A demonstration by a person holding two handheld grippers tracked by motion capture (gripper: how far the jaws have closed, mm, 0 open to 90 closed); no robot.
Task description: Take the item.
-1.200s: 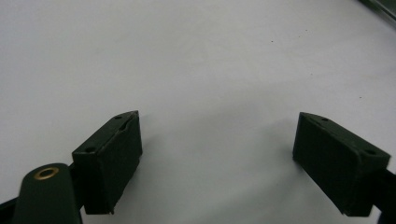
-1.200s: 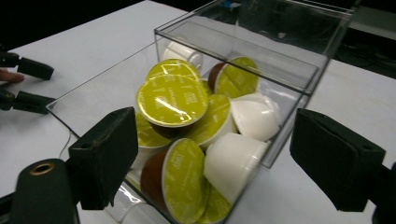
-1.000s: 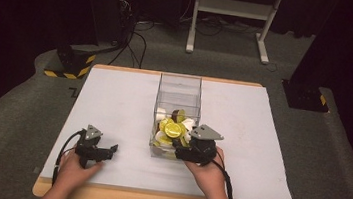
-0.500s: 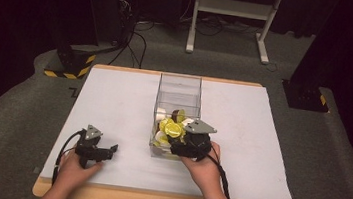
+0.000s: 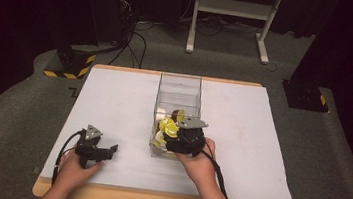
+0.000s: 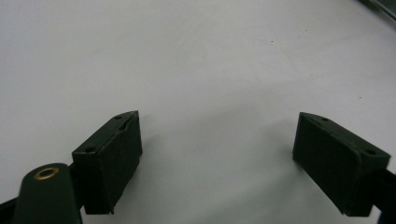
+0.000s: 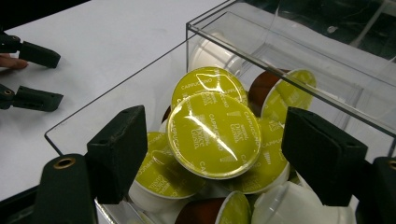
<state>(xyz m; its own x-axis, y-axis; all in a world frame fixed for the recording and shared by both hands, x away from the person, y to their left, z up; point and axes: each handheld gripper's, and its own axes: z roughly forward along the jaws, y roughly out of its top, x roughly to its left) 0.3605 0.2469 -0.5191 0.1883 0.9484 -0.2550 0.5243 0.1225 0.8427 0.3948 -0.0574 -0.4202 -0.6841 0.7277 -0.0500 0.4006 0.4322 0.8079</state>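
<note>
Early in the work, by the look of it: no pod lifted, none lying out on the table (image 5: 114, 97). Pods piled in the near end of the clear box (image 5: 180, 85), standing at the table's middle, nearer the front edge than the back. Judged next: closing on the top pod (image 7: 214, 134) and lifting it out; all the rest of the pile left to deal with.

Right gripper (image 7: 243, 154) poised over the near end of the box, jaws spread wide, one to each side of the top pod and clear of it, gripping nothing. Top pod lying tilted, green foil lid facing up, resting on other green-lidded pods; brown pods (image 7: 262, 88) and a white one (image 7: 210, 53) behind, toward the far wall. In the high view, right gripper (image 5: 186, 140) over the box's near end, hand behind it.

Left gripper (image 6: 217, 158) low over bare white table near the front left corner, jaws wide apart, empty, touching nothing that can be made out. Seen in the high view (image 5: 96, 148) well apart from the box, resting in the left hand.
</note>
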